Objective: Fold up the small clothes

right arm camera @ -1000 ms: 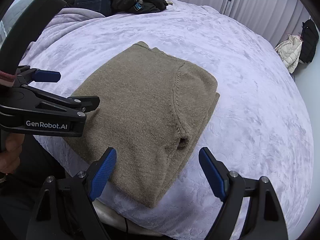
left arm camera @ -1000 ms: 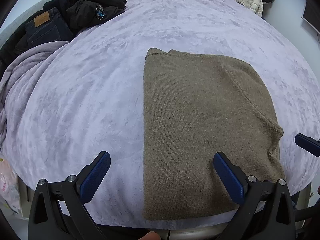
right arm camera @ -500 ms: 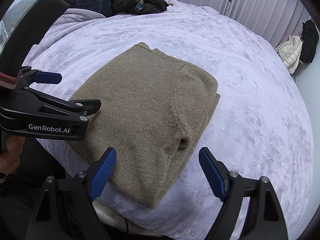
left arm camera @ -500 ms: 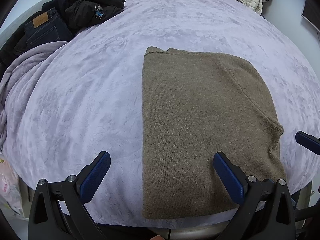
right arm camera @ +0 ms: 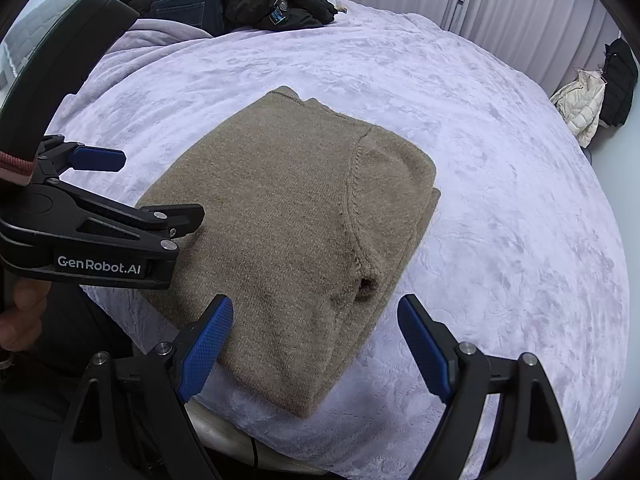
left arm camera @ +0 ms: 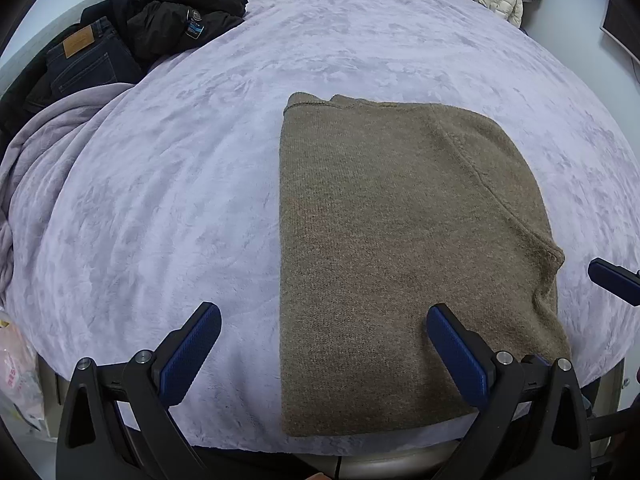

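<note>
— Covering the frame: a lavender blanket (left arm camera: 200,200), with a folded brown sweater (left arm camera: 400,240) lying flat near its front edge.

— Behind it?

— Dark jeans (left arm camera: 80,60) and a black jacket (left arm camera: 172,20), well apart.

— The tools?

— Left gripper (left arm camera: 324,356) and right gripper (right arm camera: 316,348) both hover spread wide, holding nothing.

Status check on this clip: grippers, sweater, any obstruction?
Left gripper open, empty. Right gripper open, empty. Brown sweater folded flat on lavender blanket. Nothing in the way; jeans and black jacket far off.
</note>
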Demonstrator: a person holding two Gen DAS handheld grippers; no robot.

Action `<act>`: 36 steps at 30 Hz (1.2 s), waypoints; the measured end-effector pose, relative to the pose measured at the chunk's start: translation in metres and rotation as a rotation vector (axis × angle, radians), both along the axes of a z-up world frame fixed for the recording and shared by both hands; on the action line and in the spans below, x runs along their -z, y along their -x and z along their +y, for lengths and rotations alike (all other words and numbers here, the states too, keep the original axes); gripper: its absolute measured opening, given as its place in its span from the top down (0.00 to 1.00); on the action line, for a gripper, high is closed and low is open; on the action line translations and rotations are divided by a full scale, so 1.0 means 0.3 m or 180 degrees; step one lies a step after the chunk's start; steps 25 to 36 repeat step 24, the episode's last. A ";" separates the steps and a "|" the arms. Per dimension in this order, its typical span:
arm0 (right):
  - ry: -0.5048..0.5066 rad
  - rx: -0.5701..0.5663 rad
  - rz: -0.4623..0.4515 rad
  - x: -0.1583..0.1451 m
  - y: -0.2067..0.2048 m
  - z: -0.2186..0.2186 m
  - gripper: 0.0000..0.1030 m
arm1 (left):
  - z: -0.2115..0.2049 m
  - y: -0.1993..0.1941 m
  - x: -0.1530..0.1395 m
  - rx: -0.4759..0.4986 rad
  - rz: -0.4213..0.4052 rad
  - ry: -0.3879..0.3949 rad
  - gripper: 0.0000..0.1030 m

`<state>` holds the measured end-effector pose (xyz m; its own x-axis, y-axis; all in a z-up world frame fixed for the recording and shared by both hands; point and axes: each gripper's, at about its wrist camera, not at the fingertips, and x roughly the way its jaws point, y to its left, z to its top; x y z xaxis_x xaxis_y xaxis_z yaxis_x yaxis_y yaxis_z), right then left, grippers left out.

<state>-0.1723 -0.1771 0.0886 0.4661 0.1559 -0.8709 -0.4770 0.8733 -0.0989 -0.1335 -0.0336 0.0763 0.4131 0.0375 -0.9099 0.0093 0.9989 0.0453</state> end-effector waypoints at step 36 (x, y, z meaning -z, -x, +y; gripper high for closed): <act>-0.0151 -0.0003 -0.0022 0.006 -0.015 -0.054 0.16 | -0.035 -0.004 -0.019 -0.0009 -0.0058 -0.0109 0.00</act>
